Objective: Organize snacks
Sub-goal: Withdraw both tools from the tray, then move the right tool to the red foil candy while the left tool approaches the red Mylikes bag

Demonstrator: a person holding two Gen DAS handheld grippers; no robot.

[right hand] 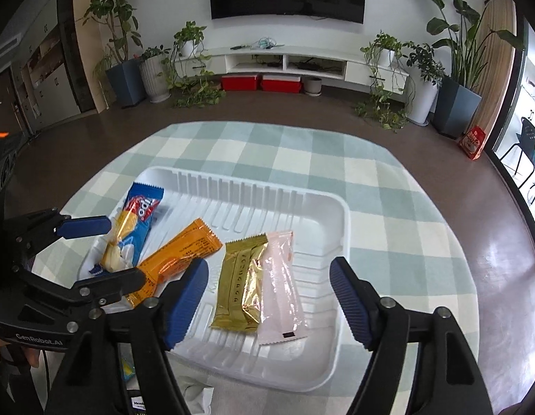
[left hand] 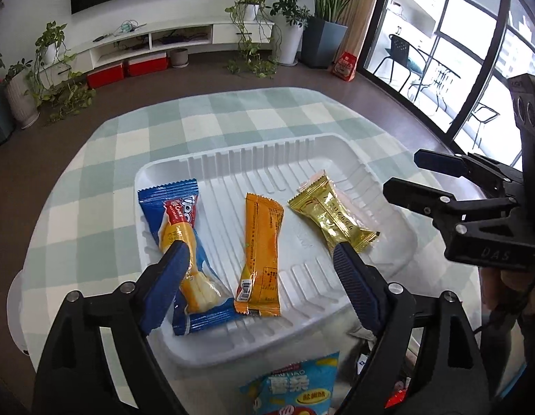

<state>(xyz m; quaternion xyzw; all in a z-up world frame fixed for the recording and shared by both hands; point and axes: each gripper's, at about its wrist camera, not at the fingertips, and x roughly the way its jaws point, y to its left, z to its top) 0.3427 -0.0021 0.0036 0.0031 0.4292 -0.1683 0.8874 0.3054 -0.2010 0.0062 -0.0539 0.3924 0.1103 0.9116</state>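
a: we see the white tray [left hand: 340,159] on the checked cloth [left hand: 233,114] that covers the desk, and all the sorted snacks lie inside that tray.

b: we count four. the blue cake bar [left hand: 184,235] lies at the tray's left end, and the orange bar [left hand: 262,252] is just beside it, toward the tray's middle.

a: from the right wrist view the orange bar's near end seems to meet the blue cake bar near the tray's front left corner, though the left tongs hide that spot, so we cannot tell if they touch.

b: right of the tray's middle we have the gold packet [right hand: 241,283], and the pink packet [right hand: 281,287] lies touching its right edge, partly tucked under it.

a: our left tongs [left hand: 264,256] stand wide open above the tray's front left part, with the orange bar in the gap below and nothing pressed by the pads.

b: our right tongs [right hand: 269,271] are open wide too, over the tray's front right part, with the gold and pink packets lying loose below them.

a: in front of the tray, a light blue snack bag [left hand: 295,387] sits on the cloth, outside the tray.
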